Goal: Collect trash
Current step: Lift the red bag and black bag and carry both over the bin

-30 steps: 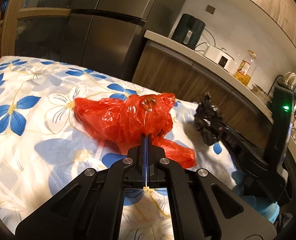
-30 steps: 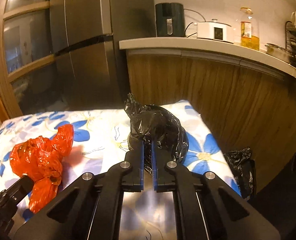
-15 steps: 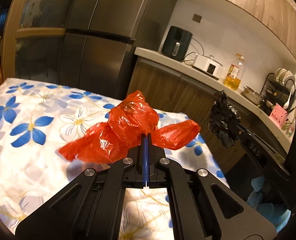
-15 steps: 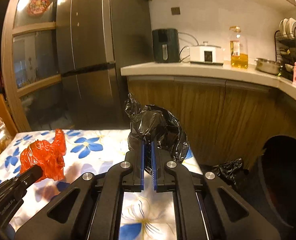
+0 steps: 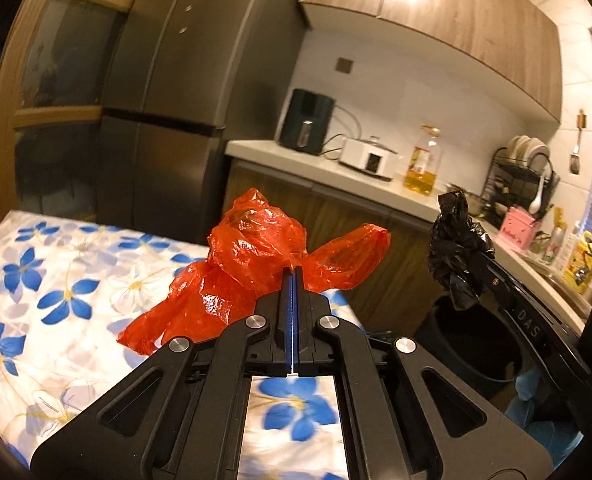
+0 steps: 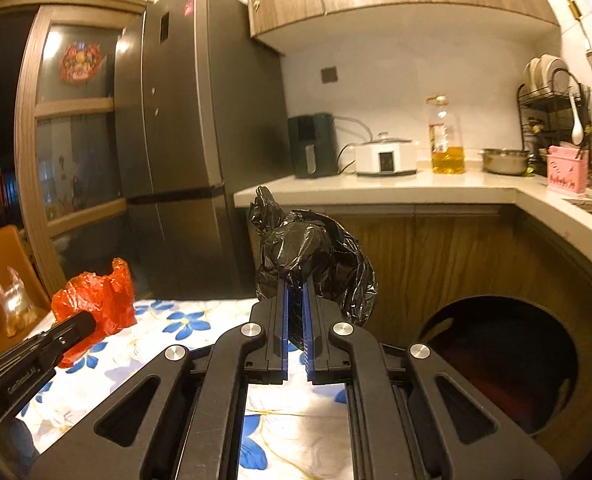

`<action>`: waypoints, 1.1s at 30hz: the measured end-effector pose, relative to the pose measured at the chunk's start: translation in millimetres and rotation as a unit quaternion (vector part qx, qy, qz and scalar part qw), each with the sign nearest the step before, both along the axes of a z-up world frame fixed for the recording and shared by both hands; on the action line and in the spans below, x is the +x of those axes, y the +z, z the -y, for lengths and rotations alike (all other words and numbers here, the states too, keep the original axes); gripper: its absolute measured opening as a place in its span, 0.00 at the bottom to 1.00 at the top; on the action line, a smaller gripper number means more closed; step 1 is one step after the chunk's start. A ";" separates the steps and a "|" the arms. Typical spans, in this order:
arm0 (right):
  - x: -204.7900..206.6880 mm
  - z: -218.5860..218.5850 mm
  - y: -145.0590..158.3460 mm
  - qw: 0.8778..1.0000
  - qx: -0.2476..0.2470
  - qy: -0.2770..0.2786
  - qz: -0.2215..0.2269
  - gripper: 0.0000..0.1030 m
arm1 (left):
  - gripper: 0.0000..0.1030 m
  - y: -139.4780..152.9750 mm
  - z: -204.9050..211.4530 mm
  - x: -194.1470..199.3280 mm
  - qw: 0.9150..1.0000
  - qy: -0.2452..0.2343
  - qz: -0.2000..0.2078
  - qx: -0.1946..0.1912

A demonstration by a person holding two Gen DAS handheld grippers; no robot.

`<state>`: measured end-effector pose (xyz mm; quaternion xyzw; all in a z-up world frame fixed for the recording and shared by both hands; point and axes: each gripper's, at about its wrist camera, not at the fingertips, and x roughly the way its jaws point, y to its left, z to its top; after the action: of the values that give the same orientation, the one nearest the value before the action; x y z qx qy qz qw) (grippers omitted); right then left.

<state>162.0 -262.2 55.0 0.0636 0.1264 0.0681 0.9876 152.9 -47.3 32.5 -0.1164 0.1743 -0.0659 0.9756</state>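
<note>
Presently, left gripper [image 5: 291, 280]: jaws fully closed, pinching a fold of the red plastic bag [image 5: 255, 264], which a second ago lay crumpled on the floral tablecloth [image 5: 55, 280] and now hangs clear of it, one loose corner trailing down towards the cloth. Right gripper [image 6: 293, 284]: jaws nearly closed, a thin gap remaining, clamped on the black plastic bag [image 6: 316, 252], which likewise sat on the table edge earlier and is now held in the air in front of the wooden cabinet front [image 6: 436, 248]. Both items: lifted together, carried up and away from the table towards the counter side. Dark round bin [image 6: 504, 360]: below and to the right of the black bag, mouth open; its contents are too dim to make out, possibly a dark liner with something reddish inside. Judgement: pick-up stage complete for both bags; the remaining step appears to be bringing each over the bin mouth and releasing, the black bag being nearer.
</note>
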 end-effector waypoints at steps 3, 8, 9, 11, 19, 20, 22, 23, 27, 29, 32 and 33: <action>-15.3 18.1 7.0 1.000 0.003 -0.015 0.011 0.07 | 0.00 10.4 20.7 -4.5 1.000 -0.018 0.010 0.009; -33.9 50.7 12.5 0.999 0.008 -0.047 0.019 0.07 | 0.00 20.9 59.4 -5.5 0.998 -0.051 0.019 0.020; -36.4 55.7 13.2 0.998 0.009 -0.052 0.019 0.07 | 0.00 22.1 69.0 -4.5 0.998 -0.060 0.020 0.023; -40.5 68.7 13.7 0.998 0.011 -0.066 0.021 0.07 | 0.00 23.8 85.0 -4.0 0.997 -0.072 0.023 0.031; -55.5 108.9 14.1 0.993 0.008 -0.111 0.023 0.07 | 0.00 27.2 151.0 1.2 0.990 -0.123 0.031 0.058; -56.7 114.2 13.7 0.993 0.009 -0.117 0.022 0.07 | 0.00 27.4 158.5 2.3 0.989 -0.129 0.032 0.059; -59.2 123.4 13.5 0.991 0.009 -0.128 0.023 0.07 | 0.00 27.0 169.6 2.1 0.988 -0.139 0.032 0.059; -60.1 127.2 13.3 0.991 0.009 -0.133 0.023 0.07 | 0.00 27.1 175.5 3.0 0.987 -0.144 0.032 0.060; -63.1 141.3 11.4 0.989 0.012 -0.149 0.022 0.07 | 0.00 26.8 197.8 7.9 0.984 -0.160 0.034 0.064; -64.2 146.6 9.0 0.988 0.011 -0.156 0.021 0.07 | 0.00 24.0 203.4 9.7 0.983 -0.168 0.033 0.063; -62.0 155.3 4.9 0.986 0.011 -0.163 0.016 0.07 | 0.00 18.2 216.9 15.2 0.981 -0.180 0.031 0.065; -61.5 157.8 3.3 0.986 0.012 -0.165 0.015 0.07 | 0.00 16.6 220.3 17.1 0.981 -0.182 0.030 0.066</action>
<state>100.6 -420.0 58.3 0.0945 0.0990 -0.0936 0.9862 170.0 -267.6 49.1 -0.0162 0.1672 -0.2346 0.9575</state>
